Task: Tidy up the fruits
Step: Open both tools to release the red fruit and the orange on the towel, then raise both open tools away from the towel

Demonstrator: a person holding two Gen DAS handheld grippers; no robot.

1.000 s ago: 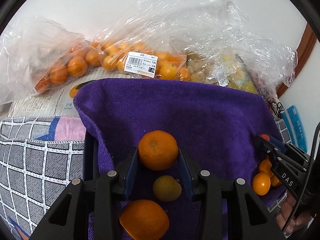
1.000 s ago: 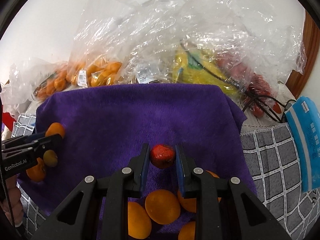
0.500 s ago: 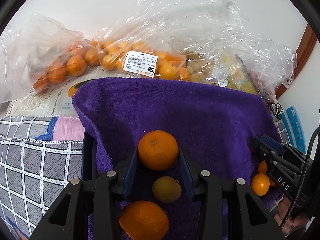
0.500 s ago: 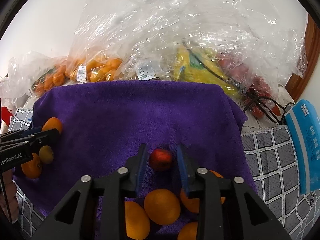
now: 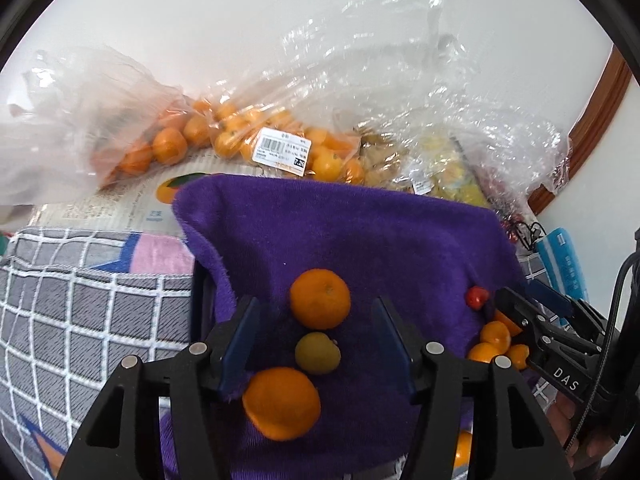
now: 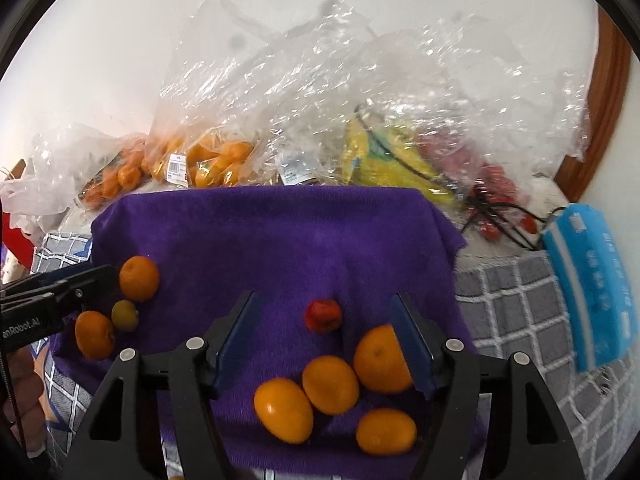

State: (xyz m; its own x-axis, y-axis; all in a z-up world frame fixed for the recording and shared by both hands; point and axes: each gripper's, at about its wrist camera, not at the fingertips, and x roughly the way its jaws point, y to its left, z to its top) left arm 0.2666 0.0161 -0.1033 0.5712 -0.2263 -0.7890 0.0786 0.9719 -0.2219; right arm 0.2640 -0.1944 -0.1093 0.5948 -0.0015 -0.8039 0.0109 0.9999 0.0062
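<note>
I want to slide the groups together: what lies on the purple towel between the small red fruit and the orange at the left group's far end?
Nothing: in the right wrist view, only bare purple towel lies between the small red fruit and that orange.

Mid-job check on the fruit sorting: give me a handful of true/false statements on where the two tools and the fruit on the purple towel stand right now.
1. The left tool is clamped on the big orange. False: its jaws have just been opening and stand clear of it.
2. The small red fruit lies on the purple towel. True.
3. The right tool grips the red fruit. False: its jaws have just been opening and do not touch it.
4. A greenish-yellow fruit lies between two oranges. True.
5. The bagged oranges sit on the towel. False: behind it.
</note>
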